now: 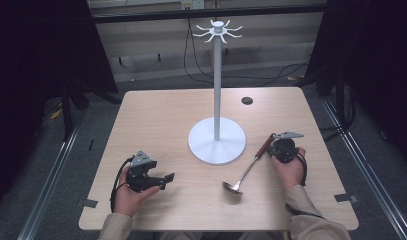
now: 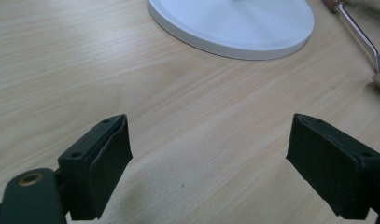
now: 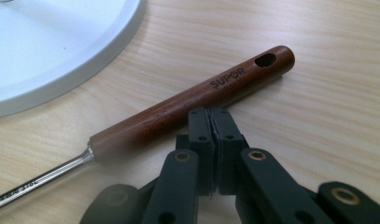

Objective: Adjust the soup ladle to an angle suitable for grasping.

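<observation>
Right gripper [image 3: 210, 114] pressed shut on nothing, tips just beside the ladle's wooden handle [image 3: 192, 105]. Ladle [image 1: 247, 169] flat on the table [image 1: 156, 120], bowl toward the person, beside the white stand's base [image 1: 217, 141]. Left gripper [image 2: 208, 163] spread wide, empty, above bare wood.

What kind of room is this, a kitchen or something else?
Probably a lab or recording setup, not a kitchen: black curtains flank a lone table, cables trail across the floor, and metal rails run alongside.
</observation>
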The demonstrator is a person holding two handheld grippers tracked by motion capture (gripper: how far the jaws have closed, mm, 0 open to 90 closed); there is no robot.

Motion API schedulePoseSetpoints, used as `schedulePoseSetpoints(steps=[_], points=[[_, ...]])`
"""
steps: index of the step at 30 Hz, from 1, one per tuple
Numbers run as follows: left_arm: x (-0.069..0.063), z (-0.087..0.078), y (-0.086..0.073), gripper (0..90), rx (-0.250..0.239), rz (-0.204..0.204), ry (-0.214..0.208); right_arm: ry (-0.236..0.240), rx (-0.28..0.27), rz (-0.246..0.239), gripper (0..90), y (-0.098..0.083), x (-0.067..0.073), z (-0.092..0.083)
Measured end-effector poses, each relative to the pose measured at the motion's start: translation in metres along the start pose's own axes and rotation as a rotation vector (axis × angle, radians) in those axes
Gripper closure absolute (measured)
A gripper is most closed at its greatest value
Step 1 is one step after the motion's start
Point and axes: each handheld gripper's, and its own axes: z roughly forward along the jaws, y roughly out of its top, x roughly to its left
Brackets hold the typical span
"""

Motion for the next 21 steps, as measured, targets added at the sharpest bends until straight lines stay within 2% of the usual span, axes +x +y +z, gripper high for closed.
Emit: schedulePoseSetpoints(steps=[1, 4, 6, 10, 11, 13, 15, 17, 18, 21], points=[[0.000, 0.000, 0.000, 13.3, 0.002, -0.002, 0.002, 0.001, 0.007, -0.020, 88.6, 0.003, 0.001, 0.001], [0.001, -0.001, 0.000, 13.3, 0.002, 0.001, 0.000, 0.012, 0.006, -0.020, 88.9, 0.003, 0.001, 0.001], [0.001, -0.001, 0.000, 13.4, -0.003, -0.004, 0.005, 0.001, 0.005, -0.012, 88.9, 0.002, 0.001, -0.002], [0.001, -0.002, -0.001, 13.5, -0.001, -0.001, 0.006, 0.012, -0.014, -0.028, 88.9, 0.001, 0.004, -0.010], [0.001, -0.001, -0.001, 13.5, -0.002, -0.003, 0.005, 0.049, -0.041, -0.039, 88.9, 0.000, 0.010, -0.018], [0.000, 0.000, -0.001, 13.6, 0.001, -0.002, 0.001, 0.081, -0.049, -0.042, 89.1, 0.000, 0.017, -0.024], [-0.001, 0.001, 0.000, 13.7, 0.006, 0.005, 0.003, 0.120, -0.047, -0.065, 89.4, -0.002, 0.028, -0.030], [-0.002, 0.001, 0.000, 13.7, 0.007, 0.007, 0.002, 0.139, -0.051, -0.075, 89.4, -0.002, 0.033, -0.032], [-0.003, 0.001, -0.001, 13.7, 0.011, 0.007, 0.001, 0.172, -0.053, -0.091, 89.6, -0.004, 0.043, -0.035], [-0.004, 0.002, -0.001, 13.9, 0.012, 0.011, -0.006, 0.222, -0.056, -0.112, 89.8, -0.005, 0.059, -0.038]])
